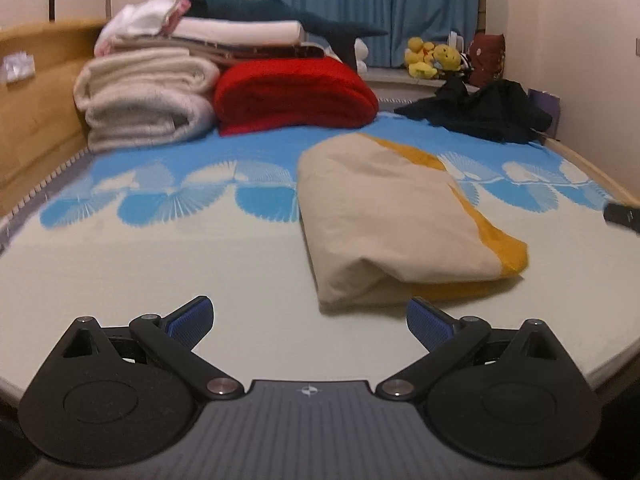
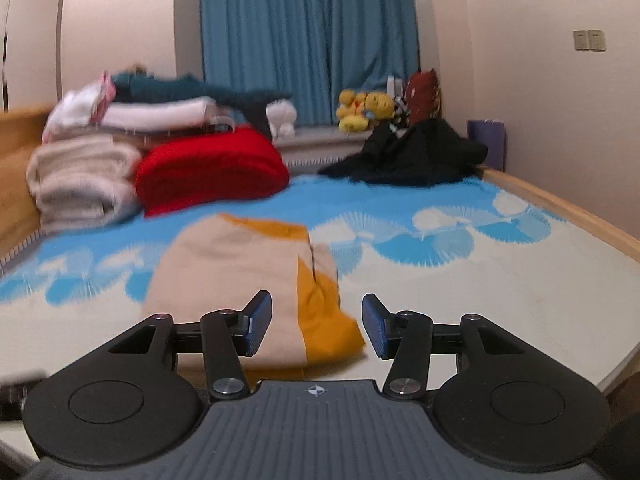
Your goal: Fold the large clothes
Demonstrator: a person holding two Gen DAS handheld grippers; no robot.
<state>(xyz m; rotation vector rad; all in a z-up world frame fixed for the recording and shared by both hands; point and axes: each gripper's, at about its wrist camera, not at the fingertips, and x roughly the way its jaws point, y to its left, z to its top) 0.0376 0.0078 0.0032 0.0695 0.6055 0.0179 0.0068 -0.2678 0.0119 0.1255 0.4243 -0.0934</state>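
Cream walls close in a small bedroom, with a blue curtain [image 2: 308, 40] hanging over the window at the far end and a light switch plate [image 2: 589, 40] on the right-hand wall. Most of both views is taken up by the bed [image 1: 160, 264], covered by a sheet that is pale near the cameras and bright blue farther back, with a band of white and blue fan shapes between. A wooden frame [image 1: 36, 120] runs along the left side and a wooden rail [image 2: 560, 204] along the right.

At the far left of the bed sits a pile of bedding: a rolled cream blanket [image 1: 144, 96], a folded red blanket [image 1: 292, 92] just beside it, and white and dark teal items stacked on top. A heap of dark clothing [image 1: 484, 112] lies at the far right corner. Yellow plush toys [image 2: 364, 110] and a dark red one rest on the window ledge.

The folded beige and mustard garment [image 1: 396, 224] lies on the pale part of the sheet, a flat bundle with the mustard edge on its right side. The left tool [image 1: 310, 326] hovers low over the sheet, fingers spread wide and empty, near the garment's front corner. The right tool [image 2: 316, 326] is likewise parted and gripping nothing, with the garment's mustard corner seen between its fingers.
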